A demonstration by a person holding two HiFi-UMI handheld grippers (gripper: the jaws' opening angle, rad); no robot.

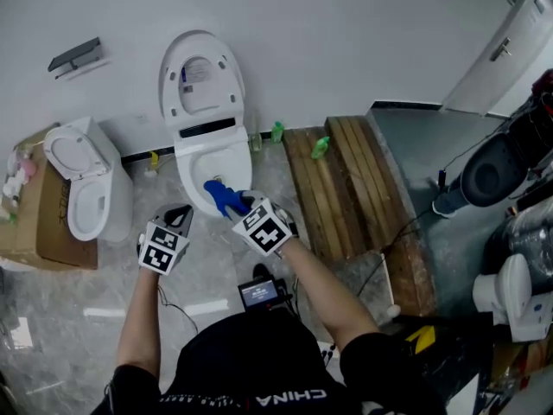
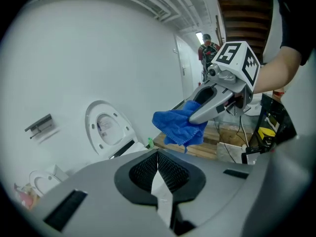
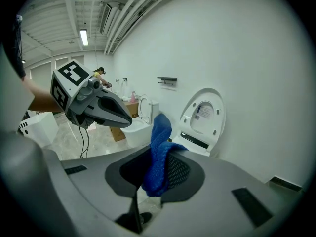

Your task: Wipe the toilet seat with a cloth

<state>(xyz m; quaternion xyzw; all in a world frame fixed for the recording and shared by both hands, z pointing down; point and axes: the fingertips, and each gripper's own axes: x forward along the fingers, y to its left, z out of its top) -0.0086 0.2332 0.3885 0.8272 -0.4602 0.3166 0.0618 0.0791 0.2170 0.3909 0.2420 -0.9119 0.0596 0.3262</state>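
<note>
A white toilet stands against the wall with its lid (image 1: 200, 80) raised and its bowl rim (image 1: 185, 169) exposed. My right gripper (image 1: 238, 204) is shut on a blue cloth (image 1: 222, 197), which hangs over the front of the bowl. In the right gripper view the cloth (image 3: 160, 149) is pinched between the jaws, with the lid (image 3: 205, 116) ahead. My left gripper (image 1: 182, 215) is shut and holds nothing, just left of the bowl's front. In the left gripper view the shut gripper (image 2: 158, 156) faces the cloth (image 2: 177, 126), which hangs from the right gripper (image 2: 193, 117).
A second white toilet (image 1: 85, 184) and a cardboard box (image 1: 39, 232) stand at the left. Wooden pallets (image 1: 346, 180) lie to the right of the toilet. Small green bottles (image 1: 277, 131) sit by the wall. A small screen device (image 1: 259, 293) with cables lies on the floor.
</note>
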